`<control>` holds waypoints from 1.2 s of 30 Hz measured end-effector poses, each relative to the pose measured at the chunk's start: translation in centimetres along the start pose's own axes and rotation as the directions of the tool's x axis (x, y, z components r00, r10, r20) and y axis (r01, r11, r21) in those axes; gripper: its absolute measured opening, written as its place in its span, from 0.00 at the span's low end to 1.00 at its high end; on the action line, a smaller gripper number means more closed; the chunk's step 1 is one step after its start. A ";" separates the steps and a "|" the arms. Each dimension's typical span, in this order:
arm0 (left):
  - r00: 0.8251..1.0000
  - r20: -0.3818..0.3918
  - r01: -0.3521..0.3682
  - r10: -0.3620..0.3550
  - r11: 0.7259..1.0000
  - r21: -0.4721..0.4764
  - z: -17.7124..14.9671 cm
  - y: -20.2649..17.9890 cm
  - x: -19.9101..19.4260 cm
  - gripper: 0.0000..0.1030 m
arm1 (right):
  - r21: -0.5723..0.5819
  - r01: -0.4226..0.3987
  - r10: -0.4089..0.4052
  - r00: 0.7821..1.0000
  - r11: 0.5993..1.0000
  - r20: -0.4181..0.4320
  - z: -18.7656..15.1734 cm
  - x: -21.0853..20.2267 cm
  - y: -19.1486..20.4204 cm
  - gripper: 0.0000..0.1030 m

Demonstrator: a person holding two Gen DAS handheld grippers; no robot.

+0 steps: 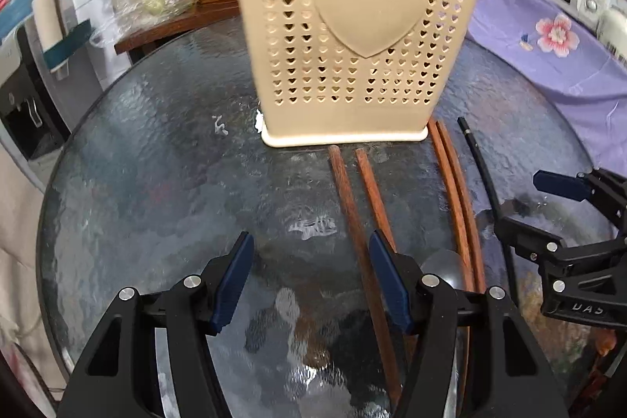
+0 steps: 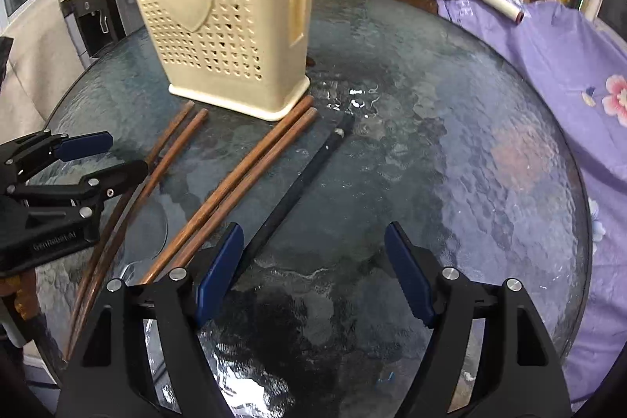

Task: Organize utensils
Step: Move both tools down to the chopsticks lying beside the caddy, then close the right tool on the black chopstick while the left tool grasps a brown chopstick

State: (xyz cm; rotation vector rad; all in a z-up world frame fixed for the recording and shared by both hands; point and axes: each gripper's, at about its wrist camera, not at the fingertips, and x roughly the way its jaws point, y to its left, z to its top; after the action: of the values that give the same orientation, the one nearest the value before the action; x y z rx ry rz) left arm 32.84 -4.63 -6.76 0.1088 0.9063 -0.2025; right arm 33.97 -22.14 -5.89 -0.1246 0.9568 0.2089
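Holder: cream utensil holder [image 1: 348, 37] stands upright at upper centre of the glass surface [image 1: 156, 159].
Utensils: two pairs of wooden chopsticks [image 2: 250, 175] and a black utensil [image 2: 301, 186] lie flat just below it (none visibly inside yet).
Left hand-held gripper [image 1: 311, 284]: released, one chopstick lying between its jaws, not pinched.
Right hand-held gripper [image 2: 313, 277]: released, holding nothing, lower centre.
Progress: barely begun; every piece still needs placing.
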 end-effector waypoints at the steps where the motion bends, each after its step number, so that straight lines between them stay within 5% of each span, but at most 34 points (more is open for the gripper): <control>1: 1.000 -0.006 -0.004 0.004 1.000 0.004 0.1 0.0 0.2 0.55 | 0.012 0.002 -0.002 1.000 1.000 -0.013 0.2 0.3 -0.2 0.71; 21: 0.998 -0.048 -0.044 0.041 0.997 -0.057 4.4 2.5 3.3 0.47 | 0.159 0.035 -0.030 0.999 0.987 -0.029 6.0 4.1 -1.9 0.39; 32: 0.998 -0.038 -0.049 0.047 0.998 -0.036 4.2 1.4 3.2 0.19 | 0.104 0.059 -0.059 0.998 0.993 -0.008 6.0 4.0 -0.1 0.13; 36: 0.998 -0.038 -0.047 0.046 0.998 -0.029 3.9 0.8 2.9 0.10 | 0.097 0.053 -0.053 0.999 0.994 -0.006 5.7 3.8 0.1 0.11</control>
State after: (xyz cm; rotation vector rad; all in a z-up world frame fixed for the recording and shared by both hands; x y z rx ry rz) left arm 37.77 -4.96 -6.70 0.1063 0.9424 -0.1443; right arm 40.64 -20.46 -5.73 -0.0610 0.9642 0.1130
